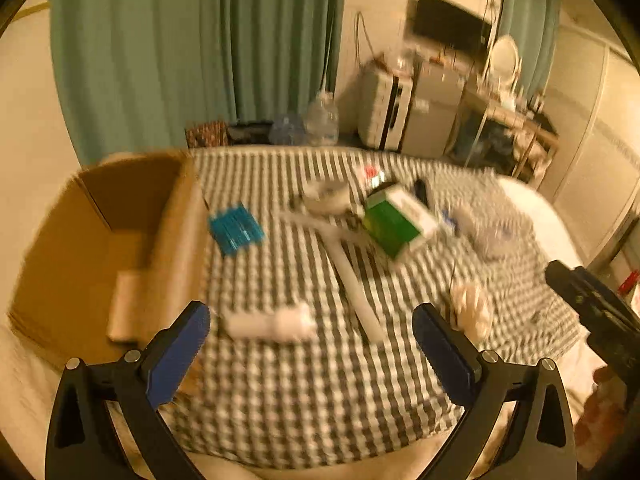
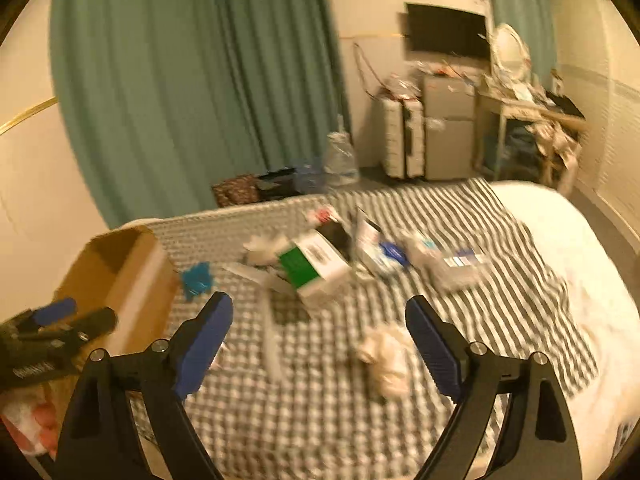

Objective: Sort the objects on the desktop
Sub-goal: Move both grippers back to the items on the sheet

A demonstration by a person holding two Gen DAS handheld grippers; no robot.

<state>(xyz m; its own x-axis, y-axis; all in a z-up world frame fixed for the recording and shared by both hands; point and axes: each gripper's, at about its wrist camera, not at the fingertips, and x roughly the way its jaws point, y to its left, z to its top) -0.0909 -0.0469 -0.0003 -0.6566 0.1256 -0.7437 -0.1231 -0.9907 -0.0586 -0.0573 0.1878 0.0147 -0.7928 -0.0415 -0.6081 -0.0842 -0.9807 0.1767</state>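
Observation:
An open cardboard box [image 1: 96, 232] stands at the left edge of the checked cloth [image 1: 304, 392]. On the cloth lie a blue packet [image 1: 236, 229], a green and white carton [image 1: 394, 222], a long white stick [image 1: 352, 280], a white tube [image 1: 270, 323] and a crumpled tissue [image 1: 472, 308]. My left gripper [image 1: 311, 346] is open and empty, above the cloth near the white tube. My right gripper [image 2: 319, 338] is open and empty, above the cloth with the tissue [image 2: 384, 356] between its fingers' line of sight. The carton [image 2: 316, 266] and the box [image 2: 120, 280] also show there.
Small packets and boxes [image 2: 424, 256] lie at the cloth's far right. Beyond the bed are green curtains [image 1: 192, 52], water bottles [image 1: 322, 120], a suitcase [image 1: 384, 112], a cluttered desk [image 1: 508, 120] and a wall TV [image 1: 450, 26]. The other gripper shows at each view's edge [image 1: 592, 308].

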